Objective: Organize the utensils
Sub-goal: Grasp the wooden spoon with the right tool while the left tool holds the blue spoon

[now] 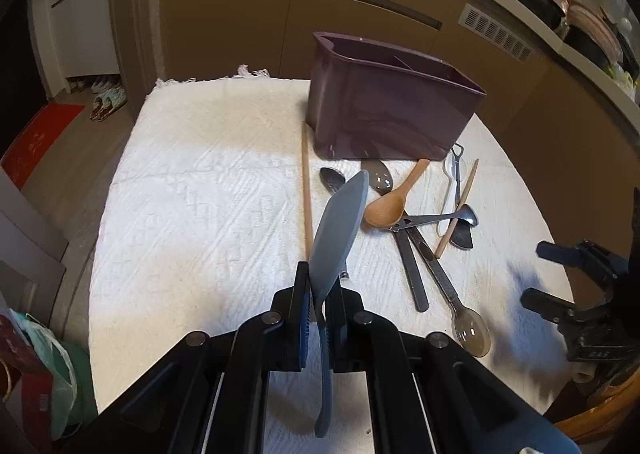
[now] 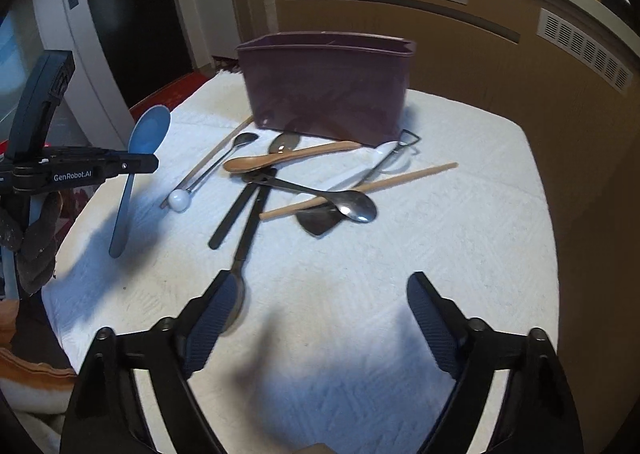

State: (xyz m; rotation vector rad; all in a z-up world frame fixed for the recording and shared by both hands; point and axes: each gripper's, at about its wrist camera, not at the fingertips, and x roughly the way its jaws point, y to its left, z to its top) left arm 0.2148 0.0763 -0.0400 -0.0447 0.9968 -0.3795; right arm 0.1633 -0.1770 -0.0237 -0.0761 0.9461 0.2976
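Left gripper (image 1: 318, 294): we see it pinched tight on the blue spoon (image 1: 338, 230), held up off the white cloth (image 1: 200, 193)
Right gripper (image 2: 320, 318): fingers wide apart, holding nothing
Purple box (image 2: 328, 89): stands behind the spoon pile

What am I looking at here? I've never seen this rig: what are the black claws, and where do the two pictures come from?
No robot: a person holds two handheld grippers, each with a camera looking along its fingers. The left gripper is shut on a blue spoon, lifted off the cloth. The right gripper is open and empty. On the white cloth lies a pile of utensils, including a wooden spoon and a chopstick, in front of a purple holder.
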